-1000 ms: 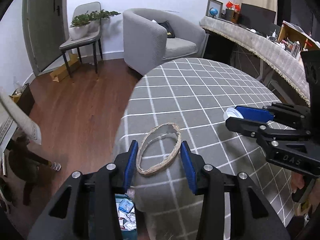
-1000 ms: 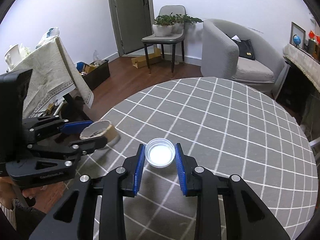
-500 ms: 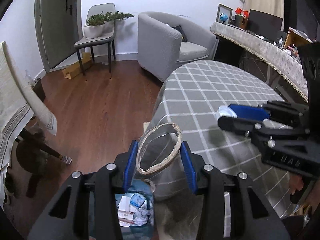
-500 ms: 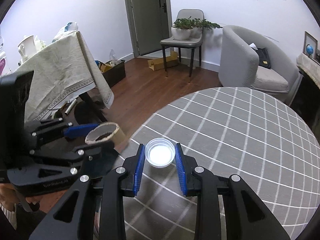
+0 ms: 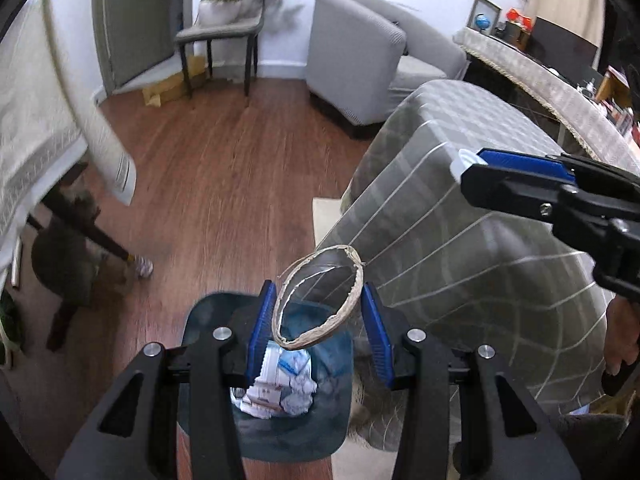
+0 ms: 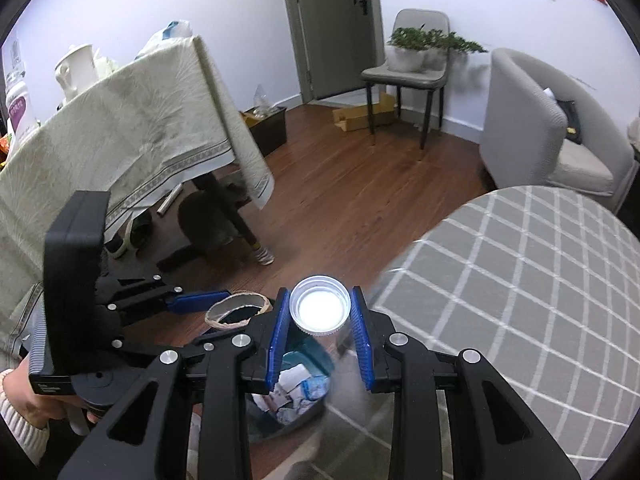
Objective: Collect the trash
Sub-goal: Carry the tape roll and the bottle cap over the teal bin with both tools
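Fingers [image 5: 262, 326] of left gripper [image 5: 318, 320] clamped on empty tape roll [image 5: 318, 298], blue pads on both sides of the ring, ring tilted open toward camera. Held off the tabletop, directly above dark teal trash bin [image 5: 316, 440] on wood floor [image 5: 224, 184]. Crumpled paper and packaging [image 5: 280, 388] visible inside bin. Bin just beside draped edge of grey checked tabletop [image 5: 460, 240].

Right gripper [image 6: 319, 322] clamped on white plastic cap [image 6: 319, 312], open side facing camera, pinched between its blue fingers [image 6: 276, 340]. Also held in air, past the tabletop edge, above the same bin [image 6: 288, 396]. From right wrist view, left gripper [image 6: 240, 312] with tape roll [image 6: 236, 312] sits just left of the cap, close but apart.

Background only: grey armchair [image 5: 360, 64], chair with potted plant [image 6: 416, 60], cloth-covered table [image 6: 120, 136] at left.
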